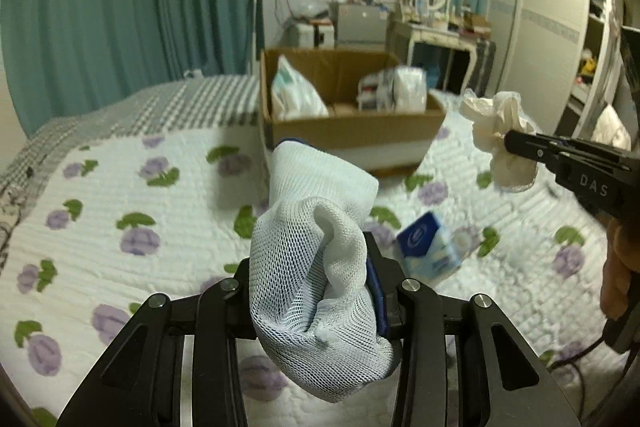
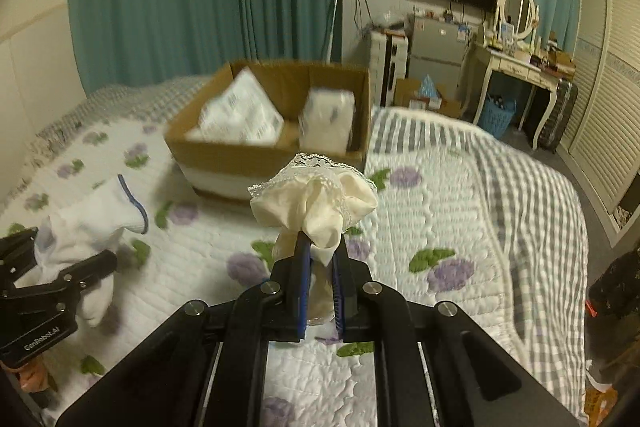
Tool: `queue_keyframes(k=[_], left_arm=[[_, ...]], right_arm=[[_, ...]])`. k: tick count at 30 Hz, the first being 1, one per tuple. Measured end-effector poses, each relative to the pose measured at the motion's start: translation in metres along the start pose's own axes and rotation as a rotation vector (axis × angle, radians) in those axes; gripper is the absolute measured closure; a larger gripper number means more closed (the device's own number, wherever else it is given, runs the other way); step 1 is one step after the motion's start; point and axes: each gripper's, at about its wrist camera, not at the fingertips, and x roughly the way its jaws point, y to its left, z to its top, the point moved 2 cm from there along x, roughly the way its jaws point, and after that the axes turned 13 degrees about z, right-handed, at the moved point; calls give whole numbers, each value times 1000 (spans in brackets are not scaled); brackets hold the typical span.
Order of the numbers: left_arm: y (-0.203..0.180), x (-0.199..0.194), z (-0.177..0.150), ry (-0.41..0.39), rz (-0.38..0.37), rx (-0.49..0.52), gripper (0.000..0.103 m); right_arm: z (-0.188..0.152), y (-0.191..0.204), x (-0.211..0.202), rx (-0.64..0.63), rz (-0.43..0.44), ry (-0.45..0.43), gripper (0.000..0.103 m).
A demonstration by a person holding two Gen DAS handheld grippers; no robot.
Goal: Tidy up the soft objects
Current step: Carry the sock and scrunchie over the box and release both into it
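My left gripper (image 1: pixel 316 291) is shut on a white mesh sock with a blue trim (image 1: pixel 316 267), held above the bed; it also shows at the left of the right wrist view (image 2: pixel 92 231). My right gripper (image 2: pixel 320 259) is shut on a cream lace-edged cloth (image 2: pixel 316 199), also held above the bed; it shows at the right of the left wrist view (image 1: pixel 500 131). An open cardboard box (image 1: pixel 352 131) stands on the bed ahead, holding white soft packs (image 2: pixel 240 115).
The bed has a white quilt with purple flowers (image 1: pixel 120 207) and a grey checked part (image 2: pixel 500 167). A blue and white tissue pack (image 1: pixel 432 251) lies on the quilt. Teal curtains, a dresser with a mirror (image 2: pixel 516 55) and a wardrobe stand beyond.
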Motion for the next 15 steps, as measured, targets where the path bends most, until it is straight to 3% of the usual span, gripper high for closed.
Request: queue_keyframes(k=[15], left_arm=[[2, -78, 63, -191, -15, -53, 65]], right_arm=[[54, 48, -99, -73, 38, -236, 94]])
